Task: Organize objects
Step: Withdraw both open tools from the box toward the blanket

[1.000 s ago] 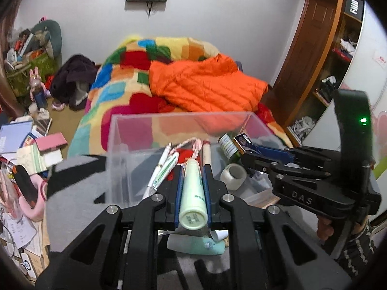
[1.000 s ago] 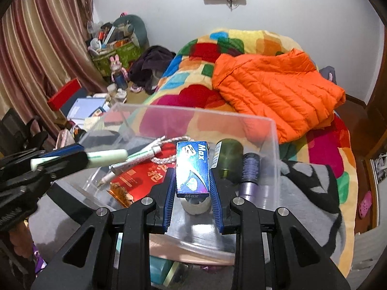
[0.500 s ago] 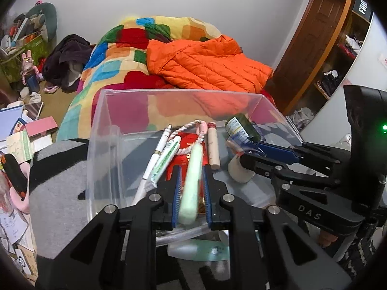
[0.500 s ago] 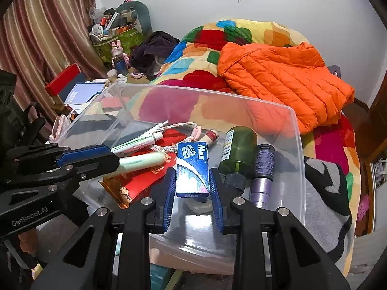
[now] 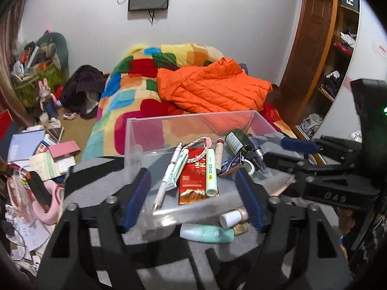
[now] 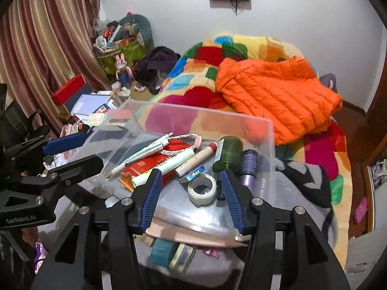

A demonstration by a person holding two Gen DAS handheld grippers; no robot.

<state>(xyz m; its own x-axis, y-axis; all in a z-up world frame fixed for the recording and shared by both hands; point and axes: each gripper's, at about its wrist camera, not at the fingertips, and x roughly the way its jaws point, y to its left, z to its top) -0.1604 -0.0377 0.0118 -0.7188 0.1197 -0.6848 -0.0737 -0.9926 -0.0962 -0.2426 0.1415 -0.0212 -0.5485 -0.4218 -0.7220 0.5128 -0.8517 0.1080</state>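
Observation:
A clear plastic box (image 5: 193, 120) (image 6: 268, 130) sits on a grey cloth. Inside lie a pale green tube (image 5: 210, 174) (image 6: 167, 166), a blue Max box (image 5: 231, 165) (image 6: 193, 175), a tape roll (image 6: 202, 189), a green bottle (image 6: 227, 153), a purple bottle (image 6: 248, 169), pens and a red packet (image 5: 193, 181). My left gripper (image 5: 193, 191) is open and empty over the box's near edge. My right gripper (image 6: 191, 193) is open and empty around the tape roll and Max box.
A mint bottle (image 5: 206, 233) and a small white-capped tube (image 5: 232, 217) lie on the grey cloth before the box. A bed with a patchwork blanket and orange jacket (image 5: 212, 89) lies behind. Clutter covers the floor at left (image 5: 31, 149).
Both grippers opened. The left let the pale green tube drop onto the red packet; the right let the Max box fall beside the tape roll. Both pulled back a little.

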